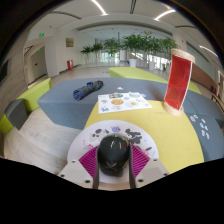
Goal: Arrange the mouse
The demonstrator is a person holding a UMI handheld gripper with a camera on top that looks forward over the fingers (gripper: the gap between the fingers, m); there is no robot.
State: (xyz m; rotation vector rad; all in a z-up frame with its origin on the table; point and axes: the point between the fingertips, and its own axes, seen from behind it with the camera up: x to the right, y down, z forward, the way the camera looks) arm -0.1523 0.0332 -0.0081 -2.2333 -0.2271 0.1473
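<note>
A black computer mouse (113, 153) sits between my two fingers, its cable trailing back toward me. The magenta pads (89, 163) press against both of its sides, so my gripper (113, 165) is shut on the mouse. It is over a round white mat (92, 135) with small coloured figures, which lies on the yellow table top (175, 140). I cannot tell whether the mouse touches the mat.
A tall red and white box (179, 79) stands beyond to the right. A white sheet with pictures (124, 101) lies ahead. A dark object (87, 89) lies on the grey area to the left. Green plants (135, 45) line the far end.
</note>
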